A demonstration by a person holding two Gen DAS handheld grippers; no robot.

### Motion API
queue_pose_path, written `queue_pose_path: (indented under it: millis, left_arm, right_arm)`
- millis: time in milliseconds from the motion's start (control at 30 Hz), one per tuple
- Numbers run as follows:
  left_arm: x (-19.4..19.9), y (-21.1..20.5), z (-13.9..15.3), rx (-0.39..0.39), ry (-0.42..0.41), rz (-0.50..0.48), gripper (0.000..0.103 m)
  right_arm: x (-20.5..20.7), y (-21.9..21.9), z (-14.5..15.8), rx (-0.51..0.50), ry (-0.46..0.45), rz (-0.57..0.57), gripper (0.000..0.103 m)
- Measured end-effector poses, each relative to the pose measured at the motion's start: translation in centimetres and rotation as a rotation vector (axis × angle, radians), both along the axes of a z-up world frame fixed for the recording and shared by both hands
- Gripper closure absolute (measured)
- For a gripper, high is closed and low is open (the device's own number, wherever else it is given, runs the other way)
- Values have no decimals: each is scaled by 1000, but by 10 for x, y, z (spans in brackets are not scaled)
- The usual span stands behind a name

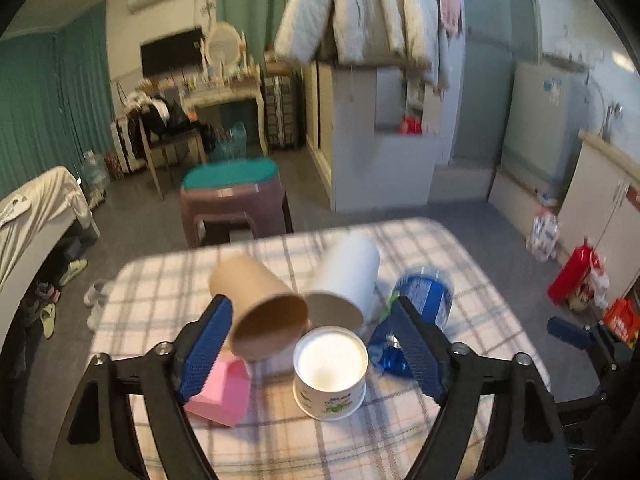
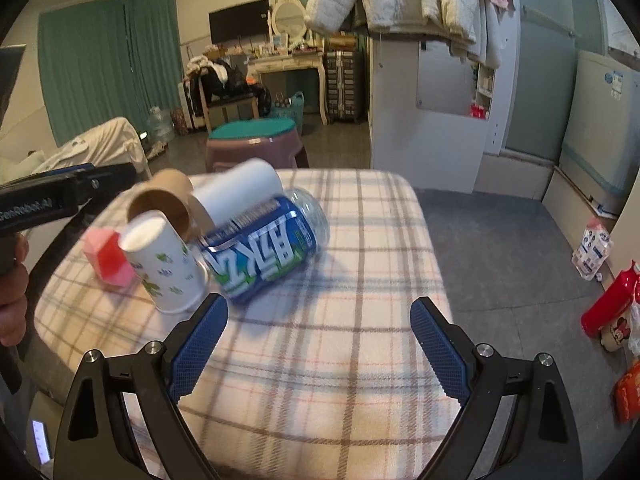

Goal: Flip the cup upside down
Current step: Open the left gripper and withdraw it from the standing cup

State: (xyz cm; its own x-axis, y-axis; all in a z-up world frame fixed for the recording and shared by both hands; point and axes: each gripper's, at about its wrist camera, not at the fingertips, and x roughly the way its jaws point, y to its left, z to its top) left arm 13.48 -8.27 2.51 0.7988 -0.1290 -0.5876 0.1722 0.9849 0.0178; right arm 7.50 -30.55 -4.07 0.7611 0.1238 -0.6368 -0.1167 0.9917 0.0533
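You had the cup (image 1: 330,372) upright on the surface (image 1: 400,432), two tubes (image 1: 264,308) lying behind it, the box (image 1: 222,390) left, the bottle (image 1: 420,300) right.

My left wrist view looks down close over the cups (image 1: 330,368); my right sits farther back, sharing them (image 2: 160,258).

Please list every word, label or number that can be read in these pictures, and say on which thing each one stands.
"GenRobot.AI", first letter cut off: on the black body of the left gripper.
Large white characters on the blue bottle: seen upside down, not readable with certainty.
Green print on the white cup: too blurred.
Labels on the red bottle on the floor: too small.
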Motion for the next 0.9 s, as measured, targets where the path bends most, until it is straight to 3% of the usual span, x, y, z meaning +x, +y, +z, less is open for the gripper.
queue_pose_path:
  millis: [67, 167, 333, 400, 467, 533, 700, 900]
  left_arm:
    - [-14, 9, 11, -18, -71, 20, 9]
    - [-32, 23, 19, -35, -147, 43, 8]
    - [-54, 39, 18, -39, -199, 66, 7]
    - [-64, 46, 15, -49, -209, 77, 0]
    - [-72, 52, 12, -65, -226, 82, 0]
    - [-83, 58, 9, -78, -252, 84, 0]
    - [-94, 67, -7, -117, -238, 83, 0]
    - [-106, 71, -28, -108, -204, 82, 0]
  right_arm:
    - [-7, 5, 9, 0, -35, 6, 10]
    - [-19, 13, 20, 2, -89, 17, 10]
    - [-39, 26, 34, 35, -167, 42, 10]
    - [-44, 32, 37, 36, -190, 50, 10]
    - [-49, 38, 38, 40, -210, 54, 9]
    - [-54, 41, 37, 48, -227, 46, 1]
    - [-55, 48, 25, 76, -217, 30, 0]
    - [-58, 58, 17, 32, -192, 5, 0]
